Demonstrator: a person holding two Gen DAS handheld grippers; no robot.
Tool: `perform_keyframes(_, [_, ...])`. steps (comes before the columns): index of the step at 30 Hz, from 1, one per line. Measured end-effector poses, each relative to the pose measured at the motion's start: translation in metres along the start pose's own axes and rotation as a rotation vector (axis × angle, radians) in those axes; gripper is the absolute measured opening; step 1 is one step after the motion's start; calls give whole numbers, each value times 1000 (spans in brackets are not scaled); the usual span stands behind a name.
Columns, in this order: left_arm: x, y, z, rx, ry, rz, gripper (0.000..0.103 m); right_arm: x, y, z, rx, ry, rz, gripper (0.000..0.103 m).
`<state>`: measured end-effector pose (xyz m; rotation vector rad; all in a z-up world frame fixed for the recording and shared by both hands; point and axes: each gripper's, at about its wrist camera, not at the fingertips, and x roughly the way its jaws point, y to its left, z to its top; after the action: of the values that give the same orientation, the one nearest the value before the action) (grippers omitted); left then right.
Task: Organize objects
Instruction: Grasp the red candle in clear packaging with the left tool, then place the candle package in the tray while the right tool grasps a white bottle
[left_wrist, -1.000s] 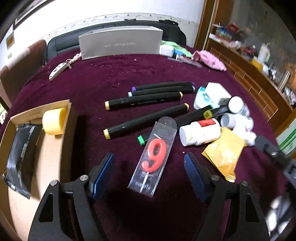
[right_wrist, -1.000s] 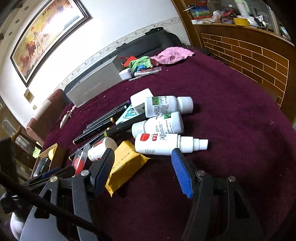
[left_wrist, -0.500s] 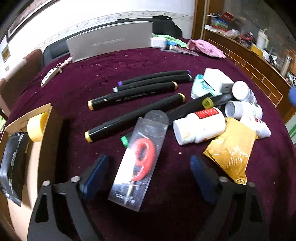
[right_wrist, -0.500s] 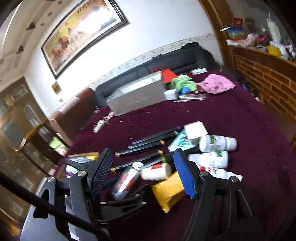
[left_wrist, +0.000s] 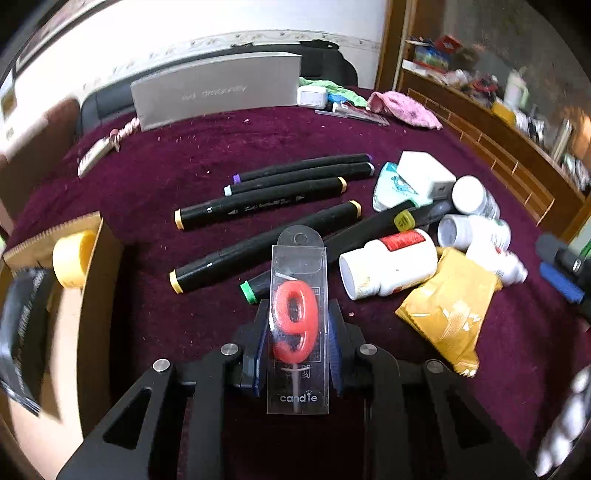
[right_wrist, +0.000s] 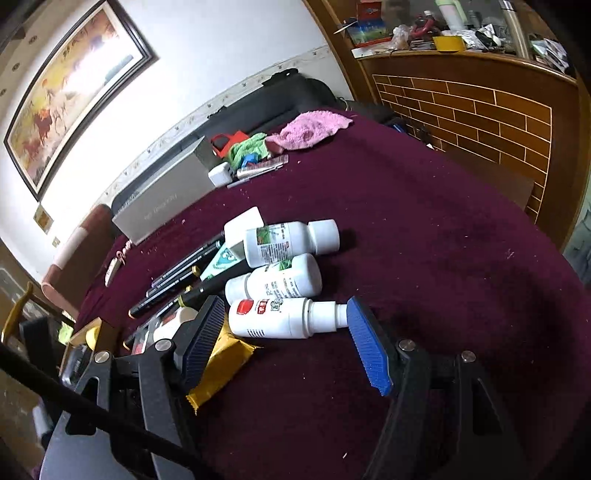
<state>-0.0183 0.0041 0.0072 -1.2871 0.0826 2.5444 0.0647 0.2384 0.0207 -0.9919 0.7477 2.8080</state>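
Your left gripper (left_wrist: 298, 334) has just closed its jaws on the candle pack (left_wrist: 298, 325), a clear sleeve with a red number nine inside; both blue pads press its long edges, and the pack stands up between them with its hanging tab pointing away from you. Just beyond the tab lie the black markers (left_wrist: 266, 205), spread side by side on the dark red tablecloth (left_wrist: 166, 177). Ahead and to the right of this gripper sit a white bottle with a red label (left_wrist: 388, 264) and a yellow packet (left_wrist: 448, 308), touching each other. To its left stands a cardboard box (left_wrist: 92, 266) holding a yellow tape roll (left_wrist: 72, 258).

Your right gripper (right_wrist: 286, 341) is spread wide and grips nothing. A white nozzle bottle (right_wrist: 284, 317) lies crosswise just ahead of its fingertips, nozzle tip close to the right pad; whether they touch cannot be told. Two more white bottles (right_wrist: 291, 242) lie just beyond it. The yellow packet (right_wrist: 221, 362) lies under the left pad.
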Motion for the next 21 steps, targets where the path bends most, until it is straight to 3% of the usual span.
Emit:
perform_keyframes(4, [-12, 7, -2, -63, -19, -83, 23, -4, 0, 0, -13, -6, -9, 68])
perform_keyframes(9, [-62, 6, -11, -44, -135, -152, 23, 9, -1, -2, -1, 38, 6, 68])
perform_keyframes(14, [-113, 33, -19, -70, -239, -200, 23, 7, 2, -3, -7, 48, 21, 68])
perform_keyframes(21, [-148, 88, -40, -157, -303, -168, 23, 10, 83, -5, -266, 139, 134, 69])
